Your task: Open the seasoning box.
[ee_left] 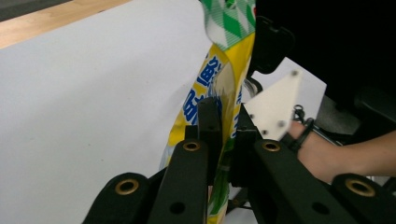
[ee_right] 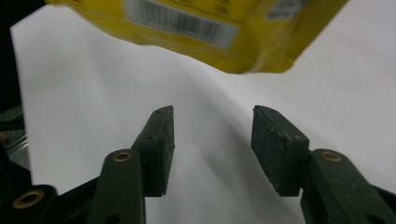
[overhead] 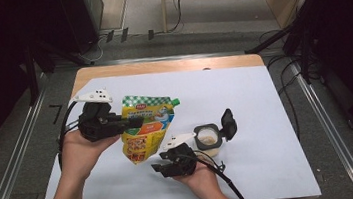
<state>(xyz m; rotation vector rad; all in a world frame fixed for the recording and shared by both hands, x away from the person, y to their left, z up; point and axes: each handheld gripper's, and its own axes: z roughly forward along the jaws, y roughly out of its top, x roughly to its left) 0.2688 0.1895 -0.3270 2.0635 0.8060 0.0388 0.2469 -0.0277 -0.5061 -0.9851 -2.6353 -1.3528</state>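
Left tongs [overhead: 134,120] were clenched on the yellow sauce pouch [overhead: 147,128], pinching its flat body from the left side and holding it up off the table [overhead: 265,99]. In the left gripper view the left tongs [ee_left: 223,126] had both jaws pressed tight against the pouch [ee_left: 219,84], no gap to see. The pouch hung roughly upright and a bit tilted, green-checked top band uppermost, green spout cap [overhead: 176,101] sticking out at its upper right corner. Its bottom edge was clear of the white table cover.

Right tongs [overhead: 158,168] sat low and near the person's side of the table, just below the pouch's bottom end, released, with nothing between the jaws. In the right gripper view the right tongs [ee_right: 212,149] stood apart with bare white table behind, and the pouch's underside [ee_right: 201,32], barcode showing, hung above and beyond the tips, not touching.

A small clear container [overhead: 208,140] with pale contents stood on the table just beside the right hand [overhead: 200,174], to its right. Its black hinged lid [overhead: 228,123] was flipped open and stood up on the far right side. Container and pouch were near each other but apart. Left hand [overhead: 77,151] gripped the left gripper's body from below.
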